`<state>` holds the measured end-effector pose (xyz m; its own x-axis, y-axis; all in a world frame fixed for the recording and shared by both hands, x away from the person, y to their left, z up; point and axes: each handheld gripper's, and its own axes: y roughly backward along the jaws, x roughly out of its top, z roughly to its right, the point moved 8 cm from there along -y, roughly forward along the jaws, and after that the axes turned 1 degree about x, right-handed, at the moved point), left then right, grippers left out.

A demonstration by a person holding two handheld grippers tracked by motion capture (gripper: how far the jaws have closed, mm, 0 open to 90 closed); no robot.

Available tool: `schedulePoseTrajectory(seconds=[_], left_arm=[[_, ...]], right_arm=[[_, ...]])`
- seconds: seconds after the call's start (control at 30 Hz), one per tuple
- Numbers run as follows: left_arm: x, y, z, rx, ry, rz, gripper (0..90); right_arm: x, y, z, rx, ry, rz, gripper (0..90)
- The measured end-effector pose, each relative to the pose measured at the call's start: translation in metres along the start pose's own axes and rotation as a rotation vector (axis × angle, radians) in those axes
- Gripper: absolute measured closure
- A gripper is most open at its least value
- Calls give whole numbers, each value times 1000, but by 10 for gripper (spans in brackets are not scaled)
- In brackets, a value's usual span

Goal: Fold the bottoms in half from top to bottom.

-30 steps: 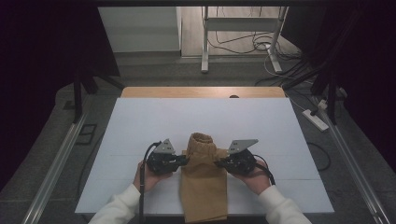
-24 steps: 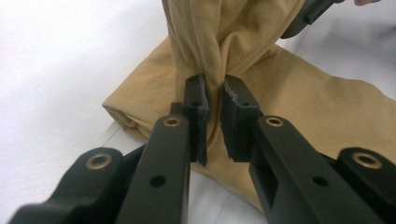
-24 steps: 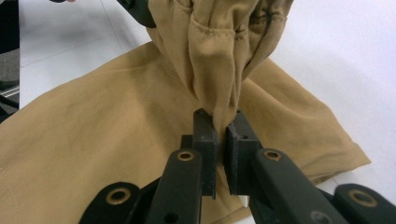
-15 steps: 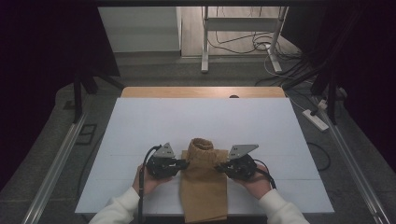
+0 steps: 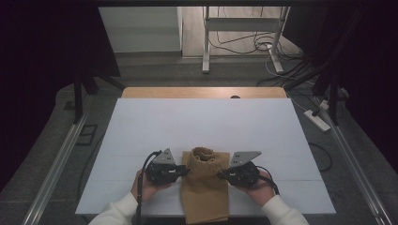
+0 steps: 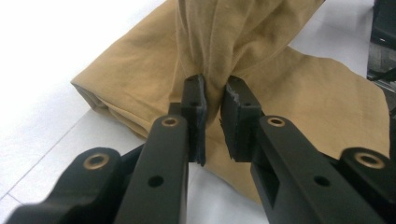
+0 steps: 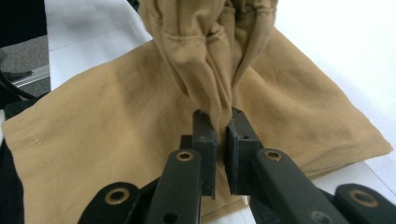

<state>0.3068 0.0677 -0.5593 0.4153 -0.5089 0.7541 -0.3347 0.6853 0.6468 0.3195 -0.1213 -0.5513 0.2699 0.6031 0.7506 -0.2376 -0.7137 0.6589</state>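
Observation:
A tan cloth garment [image 5: 205,187] lies at the near edge of the white table [image 5: 202,126], its bottom hanging over the edge. My left gripper [image 5: 182,171] is shut on a bunched fold at the cloth's left side; the fold [image 6: 212,65] rises between the jaws of my left gripper [image 6: 213,119]. My right gripper [image 5: 223,175] is shut on the right side. There my right gripper [image 7: 222,149] pinches a gathered fold [image 7: 210,79]. The upper part of the cloth [image 5: 202,156] is lifted and folded toward the person, over the flat lower layer.
The table's wooden far edge [image 5: 202,92] borders a grey floor. Metal rails [image 5: 56,159] run along both sides. A stand and cables [image 5: 244,42] sit beyond the table, and a power strip [image 5: 317,120] lies on the floor at right.
Both grippers, with the cloth's top edge held between them, have moved toward the person, drawing the fold further over the lower layer.

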Motion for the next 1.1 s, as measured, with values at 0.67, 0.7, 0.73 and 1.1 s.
schedulePoseTrajectory(seconds=[0.67,0.7,0.73,1.1], left_arm=[[-12,18,-1,-6,51,-7,383],[-12,21,-3,1,63,6,381],[-13,23,-5,11,72,13,378],[-13,16,-23,71,130,4,351]], right_arm=[[-11,17,-4,13,-41,26,488],[-13,19,-4,11,-37,24,481],[-15,20,-4,9,-32,21,473],[-21,28,12,-23,-103,17,428]])
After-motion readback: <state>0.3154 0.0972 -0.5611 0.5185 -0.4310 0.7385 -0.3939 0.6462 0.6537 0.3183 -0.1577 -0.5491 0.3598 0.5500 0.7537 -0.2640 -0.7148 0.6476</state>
